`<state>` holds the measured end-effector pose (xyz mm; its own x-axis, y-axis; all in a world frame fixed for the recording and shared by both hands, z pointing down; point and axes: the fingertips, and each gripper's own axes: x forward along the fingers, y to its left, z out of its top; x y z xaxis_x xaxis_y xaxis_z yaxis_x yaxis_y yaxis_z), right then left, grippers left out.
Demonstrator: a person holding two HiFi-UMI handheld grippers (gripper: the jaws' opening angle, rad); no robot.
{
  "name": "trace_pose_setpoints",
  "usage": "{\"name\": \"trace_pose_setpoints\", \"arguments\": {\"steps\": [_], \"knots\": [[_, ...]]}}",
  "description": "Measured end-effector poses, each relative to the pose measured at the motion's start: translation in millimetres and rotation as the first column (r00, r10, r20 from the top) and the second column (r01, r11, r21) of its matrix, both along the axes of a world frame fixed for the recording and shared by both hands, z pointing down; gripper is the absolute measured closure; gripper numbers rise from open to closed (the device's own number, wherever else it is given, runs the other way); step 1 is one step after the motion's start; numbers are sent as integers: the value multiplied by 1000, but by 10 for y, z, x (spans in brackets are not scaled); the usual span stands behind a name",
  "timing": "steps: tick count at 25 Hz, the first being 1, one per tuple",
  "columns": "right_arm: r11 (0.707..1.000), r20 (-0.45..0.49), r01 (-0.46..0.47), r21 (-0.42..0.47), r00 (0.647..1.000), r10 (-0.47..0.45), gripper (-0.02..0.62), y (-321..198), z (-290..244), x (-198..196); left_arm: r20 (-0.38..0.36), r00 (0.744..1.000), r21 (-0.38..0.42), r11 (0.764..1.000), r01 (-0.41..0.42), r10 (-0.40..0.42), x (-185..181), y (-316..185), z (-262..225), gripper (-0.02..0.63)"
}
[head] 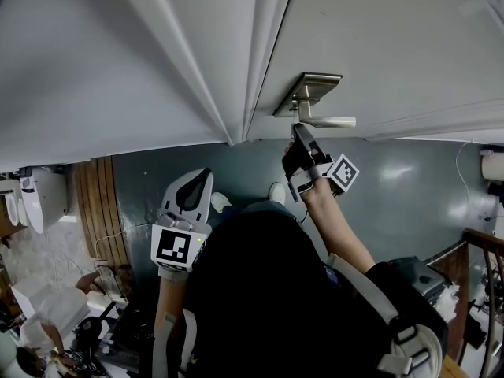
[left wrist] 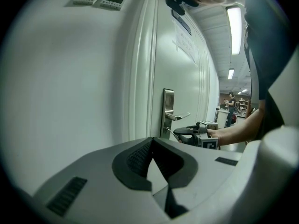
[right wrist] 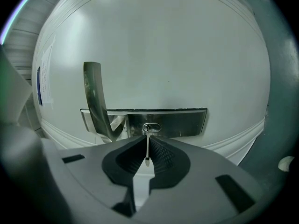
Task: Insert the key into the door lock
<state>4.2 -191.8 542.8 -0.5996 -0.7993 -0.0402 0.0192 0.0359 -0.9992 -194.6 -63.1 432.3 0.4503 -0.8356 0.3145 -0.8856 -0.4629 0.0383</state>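
The white door (head: 394, 46) carries a brushed-metal lock plate (head: 311, 89) with a lever handle (head: 327, 121). My right gripper (head: 299, 130) is raised just under the handle and shut on a thin silver key (right wrist: 147, 144). In the right gripper view the key's tip sits at the keyhole (right wrist: 150, 127) in the plate (right wrist: 184, 122), beside the handle (right wrist: 96, 97). In the left gripper view the right gripper (left wrist: 180, 132) is seen side-on against the plate (left wrist: 168, 107). My left gripper (head: 194, 186) hangs lower left, away from the door, shut and empty (left wrist: 152, 143).
The door frame (head: 228, 69) runs left of the lock, with plain wall (head: 87, 69) beyond. Small control panels (left wrist: 98, 0) sit high on that wall and a paper notice (left wrist: 184, 41) is on the door. A wooden railing (head: 482, 246) stands at right. A distant person (left wrist: 230, 105) stands down the hall.
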Motion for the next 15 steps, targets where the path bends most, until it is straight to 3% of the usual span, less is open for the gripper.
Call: {"name": "trace_pose_setpoints", "arguments": {"steps": [15], "knots": [[999,-10,18,-49,1000,-18,563,-82,0,22,-5,1000,14,1000,-12,12,125,-80,-2,598]]}}
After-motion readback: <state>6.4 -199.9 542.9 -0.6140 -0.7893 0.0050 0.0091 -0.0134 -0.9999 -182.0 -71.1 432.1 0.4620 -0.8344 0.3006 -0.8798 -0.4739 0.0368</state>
